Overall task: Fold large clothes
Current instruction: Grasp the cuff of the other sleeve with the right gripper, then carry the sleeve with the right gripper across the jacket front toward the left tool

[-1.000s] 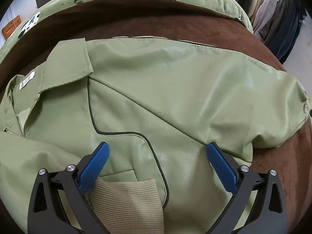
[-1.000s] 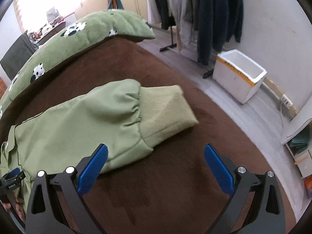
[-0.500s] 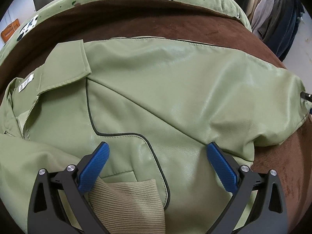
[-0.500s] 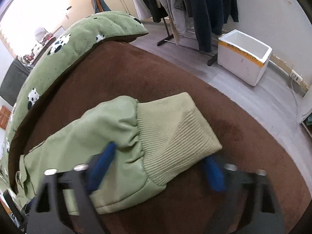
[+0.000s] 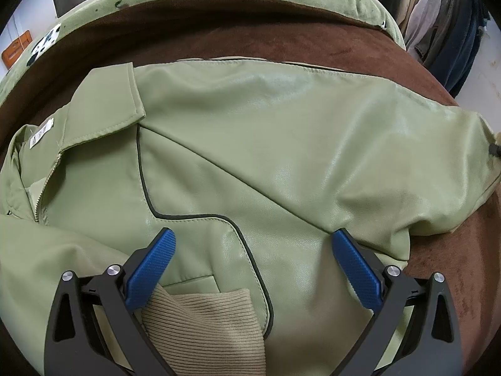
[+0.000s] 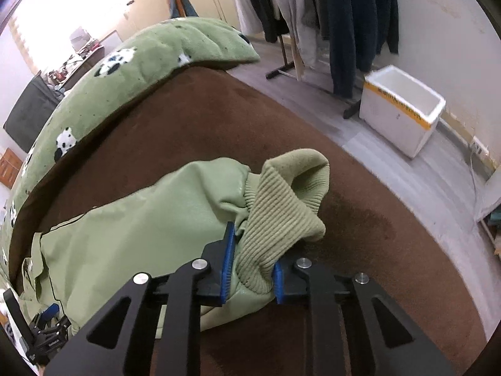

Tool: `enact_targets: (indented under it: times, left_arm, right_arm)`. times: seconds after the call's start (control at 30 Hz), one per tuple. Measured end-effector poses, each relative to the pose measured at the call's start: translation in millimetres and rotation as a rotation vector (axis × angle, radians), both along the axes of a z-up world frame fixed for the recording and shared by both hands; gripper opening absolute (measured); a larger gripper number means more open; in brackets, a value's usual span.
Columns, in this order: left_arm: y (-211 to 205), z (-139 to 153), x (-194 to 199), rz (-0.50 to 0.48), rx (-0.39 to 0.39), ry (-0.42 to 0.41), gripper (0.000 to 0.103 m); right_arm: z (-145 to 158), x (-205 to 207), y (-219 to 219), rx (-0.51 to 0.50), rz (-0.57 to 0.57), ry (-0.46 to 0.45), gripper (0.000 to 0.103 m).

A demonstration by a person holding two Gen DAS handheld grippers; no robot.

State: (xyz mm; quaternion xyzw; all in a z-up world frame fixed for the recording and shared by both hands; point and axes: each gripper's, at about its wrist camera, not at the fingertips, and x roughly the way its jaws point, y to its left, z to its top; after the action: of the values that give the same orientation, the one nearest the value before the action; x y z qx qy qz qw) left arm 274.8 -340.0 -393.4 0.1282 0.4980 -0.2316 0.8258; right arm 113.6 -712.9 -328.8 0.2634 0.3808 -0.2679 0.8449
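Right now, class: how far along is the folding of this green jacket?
Done: one ribbed cuff already lies folded across the jacket front. In hand: the right gripper has just closed on the other sleeve's ribbed cuff, bunching it off the brown blanket. The left gripper hovers open. Left: fold that sleeve in, then the body.

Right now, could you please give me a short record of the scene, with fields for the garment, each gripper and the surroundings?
garment: green jacket spread on a brown blanket
right gripper: jaws just closed, pinching the ribbed cuff of one sleeve, cuff bunched up
left gripper: open, over the jacket front, other ribbed cuff below it
surroundings: panda-print quilt, white foam box on the floor, hanging clothes
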Motion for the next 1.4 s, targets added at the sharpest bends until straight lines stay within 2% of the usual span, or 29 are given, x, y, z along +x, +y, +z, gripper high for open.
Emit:
enact_targets:
  times: [0.27, 0.37, 0.47, 0.6, 0.87, 1.0, 1.13, 1.27, 1.4]
  left_arm:
    - [-4, 3, 1, 0.003, 0.009, 0.001, 0.098]
    - [-3, 9, 2, 0.001, 0.008, 0.010, 0.097]
    - [4, 26, 0, 0.013, -0.019, 0.008, 0.097]
    - [24, 56, -6, 0.025, -0.042, -0.031, 0.097]
    - [88, 97, -12, 0.070, -0.022, -0.089, 0.097]
    - [140, 107, -13, 0.135, -0.025, -0.095, 0.097]
    - [188, 105, -14, 0.195, -0.018, -0.084, 0.097]
    - [233, 102, -18, 0.245, -0.007, -0.076, 0.097]
    - [275, 95, -22, 0.291, 0.015, -0.065, 0.097]
  right_arm:
    - [86, 9, 34, -0.074, 0.079, -0.152, 0.018]
    - [126, 21, 66, -0.152, 0.168, -0.187, 0.017]
    - [153, 35, 100, -0.236, 0.266, -0.190, 0.016]
    - [177, 48, 143, -0.278, 0.375, -0.208, 0.015]
    - [219, 70, 242, -0.307, 0.553, -0.266, 0.015]
    - [229, 83, 300, -0.311, 0.637, -0.290, 0.014]
    - [230, 93, 360, -0.320, 0.722, -0.298, 0.014]
    - [215, 108, 419, -0.315, 0.797, -0.282, 0.014]
    - [179, 123, 475, -0.318, 0.833, -0.240, 0.014]
